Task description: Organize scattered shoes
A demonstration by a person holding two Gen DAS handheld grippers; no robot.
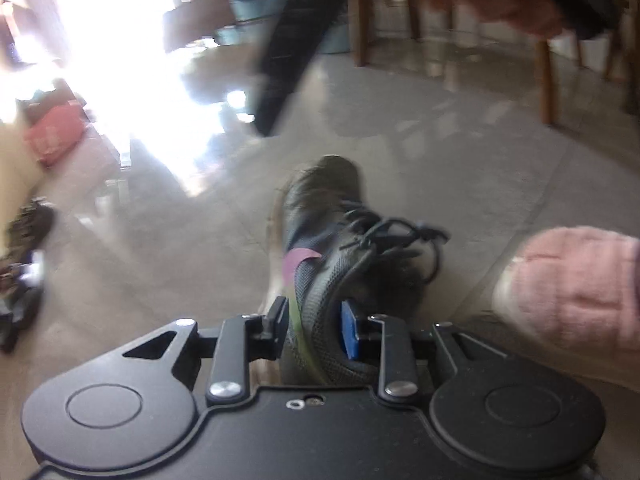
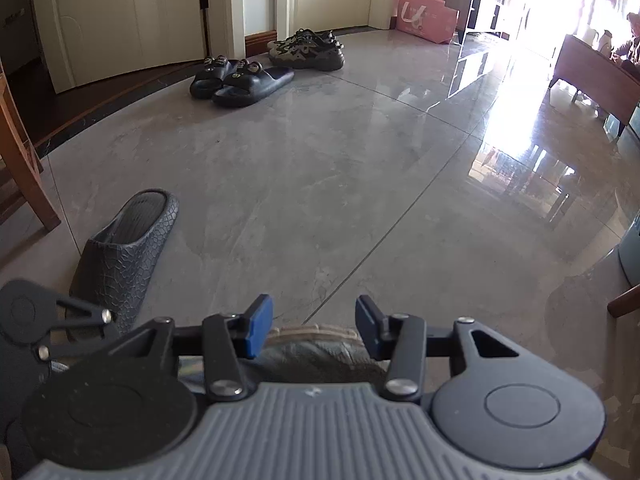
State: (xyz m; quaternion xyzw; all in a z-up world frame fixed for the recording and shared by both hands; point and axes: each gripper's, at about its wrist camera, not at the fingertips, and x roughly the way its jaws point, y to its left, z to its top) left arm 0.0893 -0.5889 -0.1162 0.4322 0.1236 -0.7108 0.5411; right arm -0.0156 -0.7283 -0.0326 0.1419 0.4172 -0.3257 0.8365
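My left gripper point(image 1: 314, 324) is shut on the heel collar of a black lace-up sneaker point(image 1: 320, 216) with a purple patch; the shoe points away, tilted over the floor, and the view is blurred. My right gripper point(image 2: 314, 326) stands open low over the tiles, and a grey-green shoe with a beige sole point(image 2: 316, 346) shows just beneath its blue pads point(image 2: 256, 330). A grey textured slipper point(image 2: 124, 252) lies at left, beside the left gripper point(image 2: 40, 320). A pair of black slides point(image 2: 240, 78) and a pair of sneakers point(image 2: 308, 50) sit together by the door.
A person's pink fuzzy slipper point(image 1: 568, 292) is at right and a dark leg point(image 1: 288, 40) ahead. Wooden chair legs point(image 1: 546, 80) stand behind. A wooden chair point(image 2: 24, 176) is at left, a pink bag point(image 2: 426, 20) by the far wall, a low table point(image 2: 592, 80) at right.
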